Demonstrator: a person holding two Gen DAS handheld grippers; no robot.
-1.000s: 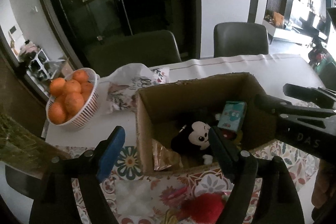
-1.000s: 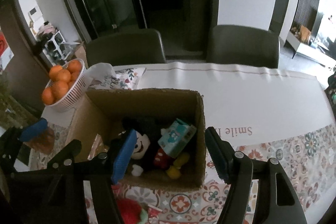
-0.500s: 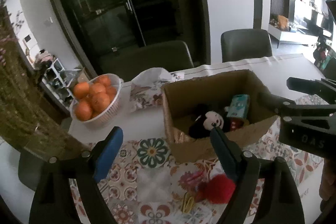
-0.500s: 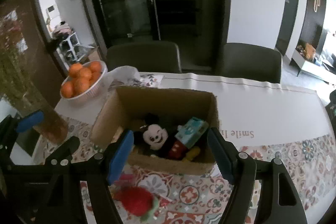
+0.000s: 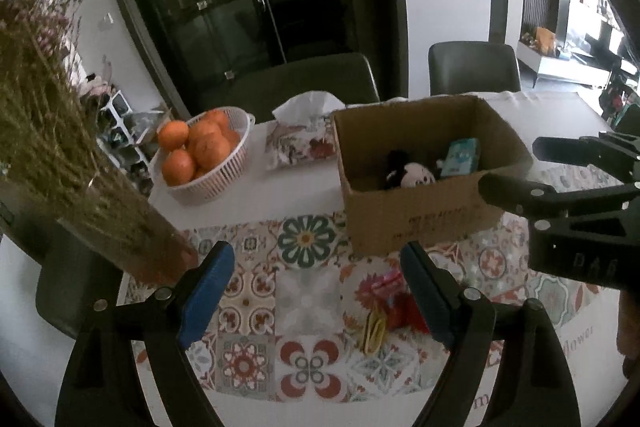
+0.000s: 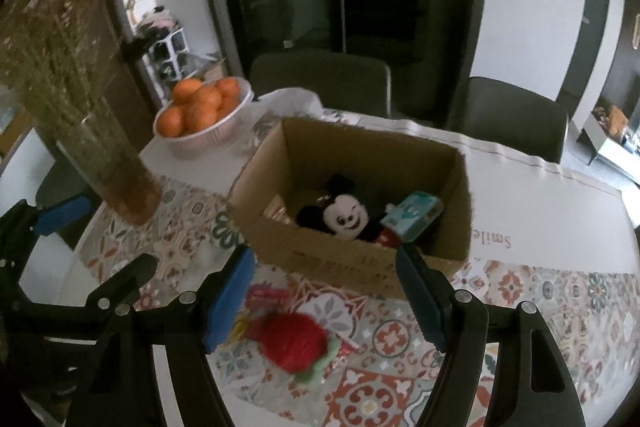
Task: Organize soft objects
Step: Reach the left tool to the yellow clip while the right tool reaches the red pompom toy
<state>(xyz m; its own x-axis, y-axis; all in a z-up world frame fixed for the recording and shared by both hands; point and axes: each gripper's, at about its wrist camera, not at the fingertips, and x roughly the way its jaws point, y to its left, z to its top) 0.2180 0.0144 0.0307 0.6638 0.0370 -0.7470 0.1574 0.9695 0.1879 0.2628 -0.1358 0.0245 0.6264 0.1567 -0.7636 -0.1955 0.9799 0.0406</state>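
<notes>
Looking down through my two wrist cameras, I see a red plush toy (image 6: 294,343) lying on the patterned tablecloth (image 5: 304,291), just in front of a cardboard box (image 6: 352,259). My right gripper (image 6: 324,291) hovers above the toy with its blue pads spread apart and nothing between them. My left gripper (image 5: 316,293) is likewise unclenched and empty; from its camera the toy (image 5: 400,307) sits low beside the right-hand pad.

Inside the box lie a black-and-white mouse plush (image 6: 344,215) and a small teal packet (image 6: 416,213), touching each other. A yellow clip (image 5: 374,331) lies just beside the red toy.

Left of the box stand a white basket of oranges (image 5: 200,151), a tissue pack (image 5: 300,143) and a vase of dried flowers (image 6: 108,171).

Bare patterned cloth stretches between my left gripper's pads. Right of the box the table is plain white to its far edge, where two dark chairs (image 6: 320,83) stand.
</notes>
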